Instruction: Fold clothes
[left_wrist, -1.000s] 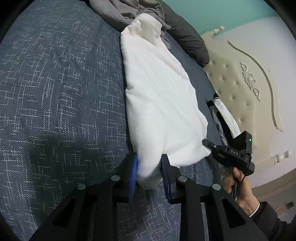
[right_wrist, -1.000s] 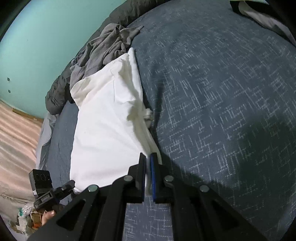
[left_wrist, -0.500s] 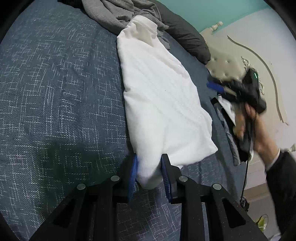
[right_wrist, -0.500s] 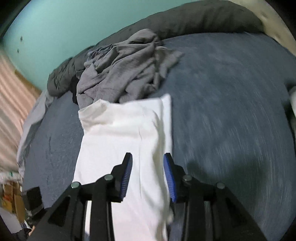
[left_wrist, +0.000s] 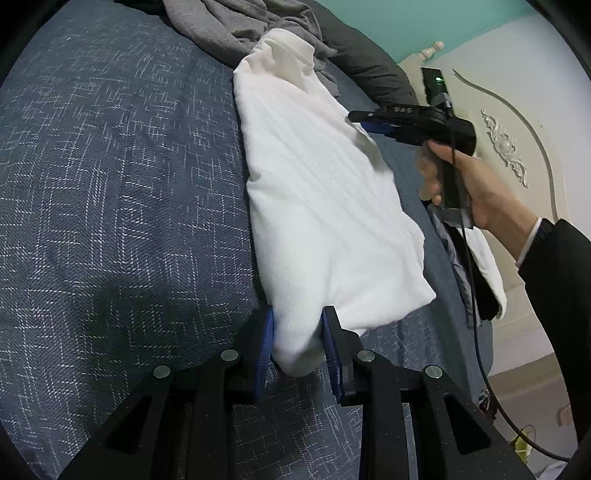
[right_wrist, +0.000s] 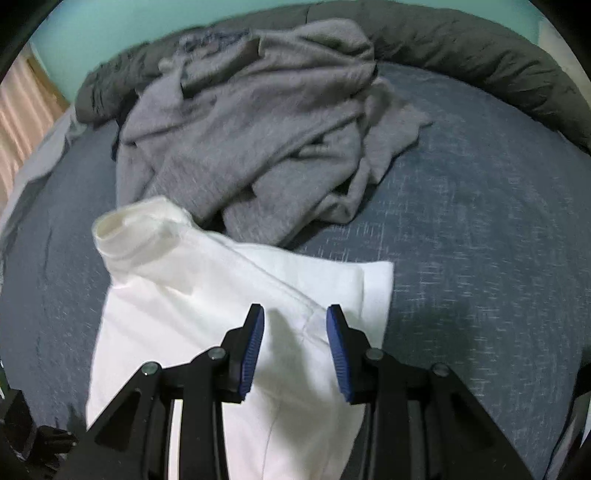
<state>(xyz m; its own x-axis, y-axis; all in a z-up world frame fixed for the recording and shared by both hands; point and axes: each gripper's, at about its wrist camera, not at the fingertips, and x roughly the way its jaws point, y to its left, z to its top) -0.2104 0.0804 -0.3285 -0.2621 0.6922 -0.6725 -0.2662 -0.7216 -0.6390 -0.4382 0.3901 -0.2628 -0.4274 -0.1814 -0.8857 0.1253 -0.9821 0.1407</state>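
Two garments lie on a bed covered with a dark blue woven bedspread flecked with white (left_wrist: 110, 206). One is a white ribbed turtleneck top (left_wrist: 325, 206), folded into a long narrow shape that runs lengthwise down the bedspread, its rolled collar at the far end. The other is a crumpled grey knit garment (right_wrist: 266, 122), heaped just beyond the collar and touching it. Behind the grey heap, a dark grey quilted duvet (right_wrist: 461, 51) is bunched along the far edge of the bed against a turquoise wall (right_wrist: 96, 33). There are two hand-held grippers, each black with blue ribbed pads. The left gripper (left_wrist: 297, 354) sits at the near end of the white top, and a bunched corner of the fabric fills the gap between its two fingers, pressed by both pads, so it is grasping the top. The right gripper (right_wrist: 295, 347), held in a bare hand with a dark sleeve (left_wrist: 476, 188), hangs over the upper half of the top near the shoulder seam; its fingers are spread wide apart with nothing between them. At the right side of the bed stands a cream carved headboard (left_wrist: 513, 147), with a few dark and white fabric pieces (left_wrist: 480, 273) lying at the mattress edge beside it.
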